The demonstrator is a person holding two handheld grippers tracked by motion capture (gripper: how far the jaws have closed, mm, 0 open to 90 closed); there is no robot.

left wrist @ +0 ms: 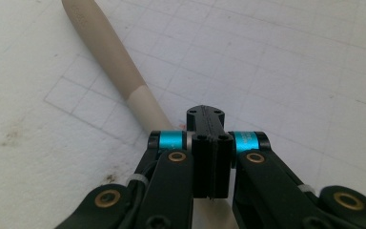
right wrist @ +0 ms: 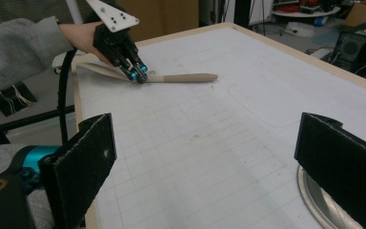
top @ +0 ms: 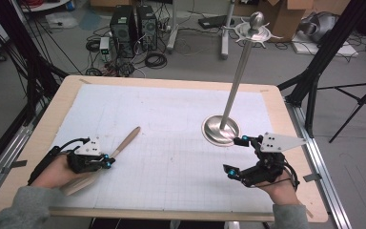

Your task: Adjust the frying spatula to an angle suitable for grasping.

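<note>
Near the left edge, left gripper (top: 107,162) pinches a wooden spatula (top: 124,141) at its neck; right gripper (top: 236,155) gapes; thin hold may let it swivel

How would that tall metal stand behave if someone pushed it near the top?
The metal stand would probably tip rather than slide: its pole is tall and thin over a small round base. It leans already in the high view. The polished metal looks stiff and likely slippery to grip.
</note>
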